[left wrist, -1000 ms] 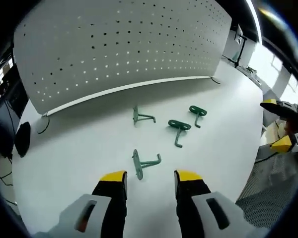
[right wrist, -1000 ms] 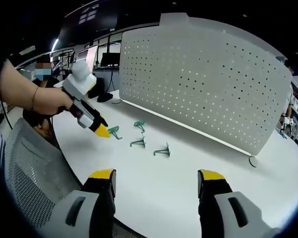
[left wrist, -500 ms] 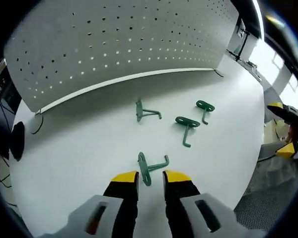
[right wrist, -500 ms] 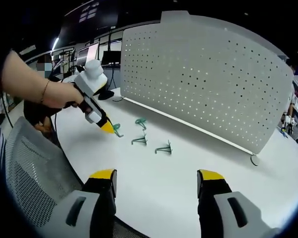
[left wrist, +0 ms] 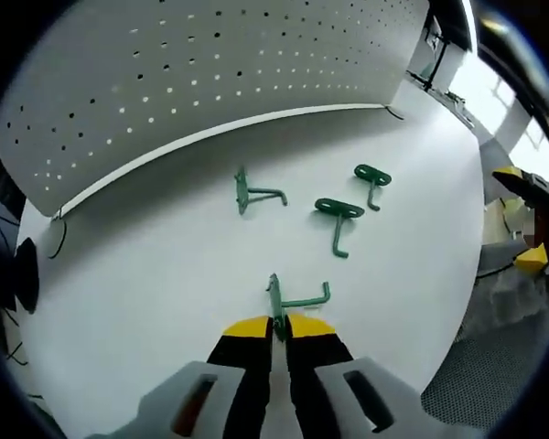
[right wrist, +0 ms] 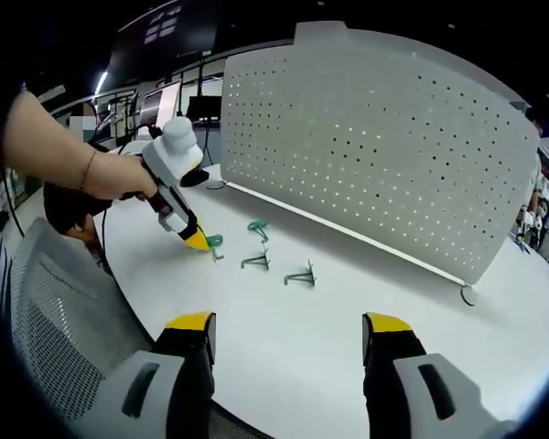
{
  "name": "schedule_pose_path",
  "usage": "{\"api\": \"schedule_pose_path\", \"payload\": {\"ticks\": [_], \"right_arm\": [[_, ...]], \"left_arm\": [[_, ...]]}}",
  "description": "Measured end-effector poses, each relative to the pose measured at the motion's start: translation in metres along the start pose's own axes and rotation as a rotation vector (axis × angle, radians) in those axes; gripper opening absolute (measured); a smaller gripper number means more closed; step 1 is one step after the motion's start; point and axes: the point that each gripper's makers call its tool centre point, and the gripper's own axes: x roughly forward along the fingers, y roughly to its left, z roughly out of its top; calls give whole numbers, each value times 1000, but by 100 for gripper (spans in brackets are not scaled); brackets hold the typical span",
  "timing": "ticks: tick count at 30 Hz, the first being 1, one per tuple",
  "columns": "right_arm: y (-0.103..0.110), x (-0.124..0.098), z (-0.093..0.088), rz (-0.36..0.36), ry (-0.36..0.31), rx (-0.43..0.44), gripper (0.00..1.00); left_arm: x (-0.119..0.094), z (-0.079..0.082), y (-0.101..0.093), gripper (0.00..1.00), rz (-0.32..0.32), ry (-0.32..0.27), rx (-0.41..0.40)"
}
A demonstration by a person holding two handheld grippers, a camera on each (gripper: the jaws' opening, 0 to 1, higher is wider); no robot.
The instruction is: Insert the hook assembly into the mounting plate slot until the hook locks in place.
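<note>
- Bright, even light falls from overhead on the white worktop (left wrist: 165, 265).
- Daylight glares at the window (left wrist: 508, 119).
- Shadows are soft.
- Fisheye bends the pegboard (right wrist: 375, 137); edges blur.

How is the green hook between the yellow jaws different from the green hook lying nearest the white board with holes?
The pinched hook sits between the left gripper's closed jaws; the far hook lies free on the white table, touched by nothing. The pinched hook is at the table's near edge; the far hook is close to the pegboard. Both are green, with a flat plate and a bent arm.
</note>
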Motion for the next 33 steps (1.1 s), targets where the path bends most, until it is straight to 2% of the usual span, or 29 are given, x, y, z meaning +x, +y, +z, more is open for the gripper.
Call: {"api": "schedule_pose_path", "payload": {"ticks": [11, 24, 33], "right_arm": [[1, 1, -2, 5, 10, -1, 62], [2, 1, -4, 11, 19, 3, 62], [0, 1, -5, 5, 22, 19, 63]], "left_arm": [[2, 2, 1, 2, 6, -6, 26], [-6, 0, 1, 1, 7, -33, -19], [-29, 20, -8, 1, -29, -140, -72]]}}
